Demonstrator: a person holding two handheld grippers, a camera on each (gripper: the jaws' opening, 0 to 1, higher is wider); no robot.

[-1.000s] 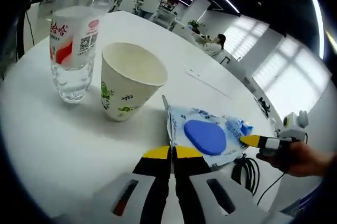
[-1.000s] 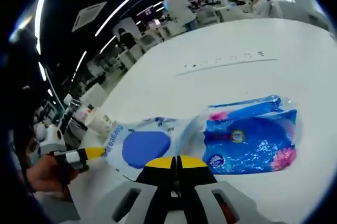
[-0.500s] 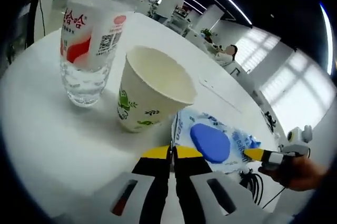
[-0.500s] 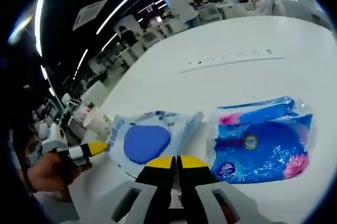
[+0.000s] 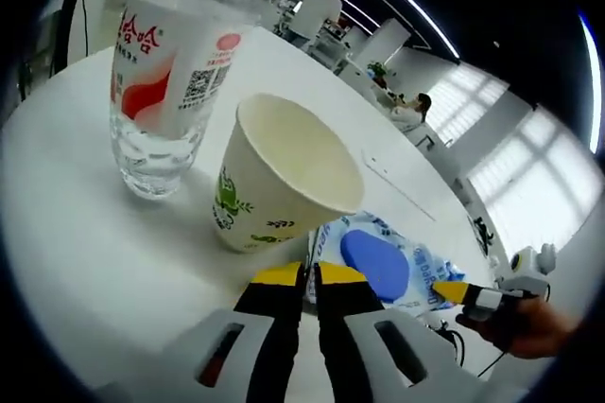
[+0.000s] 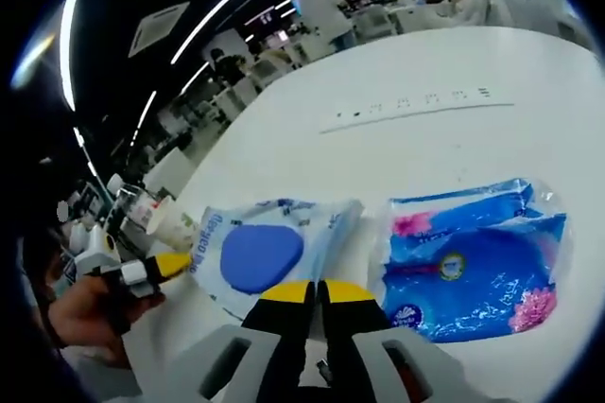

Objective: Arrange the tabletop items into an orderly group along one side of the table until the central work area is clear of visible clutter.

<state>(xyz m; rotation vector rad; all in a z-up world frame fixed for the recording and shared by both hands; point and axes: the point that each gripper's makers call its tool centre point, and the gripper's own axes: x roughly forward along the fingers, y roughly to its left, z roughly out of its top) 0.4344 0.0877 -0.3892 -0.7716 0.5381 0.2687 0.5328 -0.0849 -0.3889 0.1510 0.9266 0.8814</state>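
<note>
A cream paper cup (image 5: 274, 176) was printed with green leaves; a clear bottle (image 5: 170, 72) bore a red-and-white label; pale blue wipes (image 6: 260, 252) carried a dark blue oval; a tissue pack (image 6: 473, 266) was patterned blue and pink.

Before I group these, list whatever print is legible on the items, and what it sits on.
Water bottle: red Chinese characters on the white label, reading roughly "合合"; a QR code and a red oval badge beside them, too small to read.
Paper cup: green leaf drawings, no words.
Wipes pack with the blue flap: blue lettering, blurred.
Blue tissue pack: round logos, unreadable.
</note>
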